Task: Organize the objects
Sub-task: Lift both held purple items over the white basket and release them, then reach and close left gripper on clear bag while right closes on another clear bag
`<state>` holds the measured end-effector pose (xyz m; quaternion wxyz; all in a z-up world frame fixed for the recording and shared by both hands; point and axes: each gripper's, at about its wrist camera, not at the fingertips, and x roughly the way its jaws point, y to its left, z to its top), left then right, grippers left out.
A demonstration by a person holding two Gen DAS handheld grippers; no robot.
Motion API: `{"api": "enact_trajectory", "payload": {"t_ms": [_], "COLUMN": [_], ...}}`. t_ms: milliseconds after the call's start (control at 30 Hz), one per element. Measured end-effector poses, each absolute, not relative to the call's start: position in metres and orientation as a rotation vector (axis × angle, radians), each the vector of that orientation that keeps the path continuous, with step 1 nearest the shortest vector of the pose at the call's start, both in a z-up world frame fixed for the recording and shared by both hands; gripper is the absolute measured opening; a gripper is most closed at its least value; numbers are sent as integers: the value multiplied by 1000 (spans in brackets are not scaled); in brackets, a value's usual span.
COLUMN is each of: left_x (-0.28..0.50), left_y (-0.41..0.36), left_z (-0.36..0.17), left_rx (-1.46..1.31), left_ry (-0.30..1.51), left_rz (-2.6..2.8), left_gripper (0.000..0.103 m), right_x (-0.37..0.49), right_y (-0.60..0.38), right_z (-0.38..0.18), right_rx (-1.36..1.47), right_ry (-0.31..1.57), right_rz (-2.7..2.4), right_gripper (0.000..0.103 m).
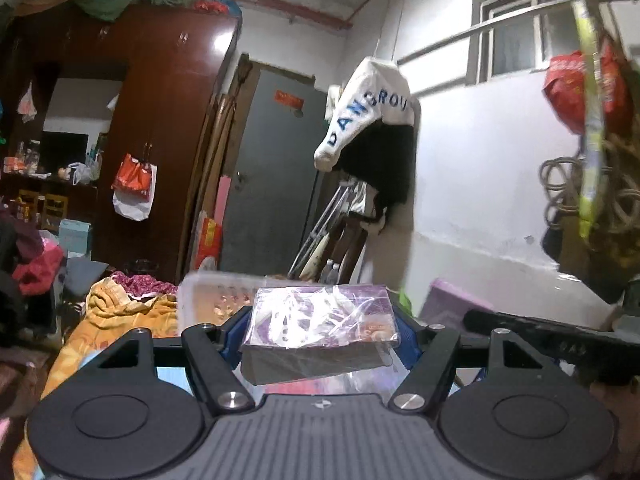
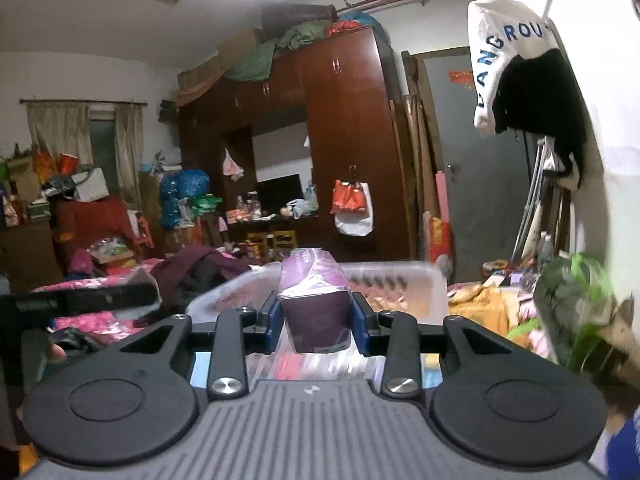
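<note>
Purple box (image 2: 316,312) endwise right, plastic-wrapped broadside left.

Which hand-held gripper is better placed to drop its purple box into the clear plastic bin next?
Right, probably. The right hand-held gripper holds its purple box centred before the clear bin; the left hand-held gripper sees that bin off to its left.

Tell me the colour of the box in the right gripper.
Purple box, darker on its near end; right wrist view.
</note>
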<state>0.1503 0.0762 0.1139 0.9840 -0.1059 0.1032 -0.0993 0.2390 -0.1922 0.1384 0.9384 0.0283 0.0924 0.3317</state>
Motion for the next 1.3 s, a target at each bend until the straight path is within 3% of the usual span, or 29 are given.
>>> {"api": "enact_trajectory", "payload": {"t_ms": [200, 233, 267, 333, 400, 467, 600, 767, 967, 1133, 1200, 1300], "left_x": [233, 242, 247, 252, 249, 235, 169, 93, 78, 97, 99, 101], "left_y": [60, 56, 54, 56, 60, 59, 50, 29, 1, -19, -23, -23], "left_z": [137, 133, 129, 121, 116, 113, 98, 39, 8, -6, -12, -14], "left_rx": [-180, -170, -159, -188, -205, -161, -83, -68, -14, 34, 48, 25], "left_ry": [378, 396, 398, 374, 356, 340, 299, 375, 442, 503, 506, 501], "left_rz": [-118, -100, -82, -41, -42, -38, -69, -181, -206, -206, -183, -170], "left_gripper": [74, 75, 86, 103, 103, 103, 103, 103, 103, 103, 103, 103], "right_x": [296, 301, 306, 303, 292, 278, 232, 195, 193, 201, 204, 201], "right_y": [-155, -150, -145, -142, -147, -158, -193, -223, -236, -224, -223, -224], "right_z": [152, 150, 148, 143, 140, 140, 121, 58, 29, 23, 21, 18], "right_rx": [-24, -42, -67, -106, -117, -112, -105, -178, -74, -123, -122, -134], "right_ry": [267, 284, 294, 298, 263, 242, 227, 421, 511, 543, 557, 540], "right_rz": [630, 619, 612, 577, 541, 554, 569, 597, 669, 678, 681, 681], "right_gripper": [39, 39, 41, 59, 98, 103, 103, 103, 102, 91, 79, 72]}}
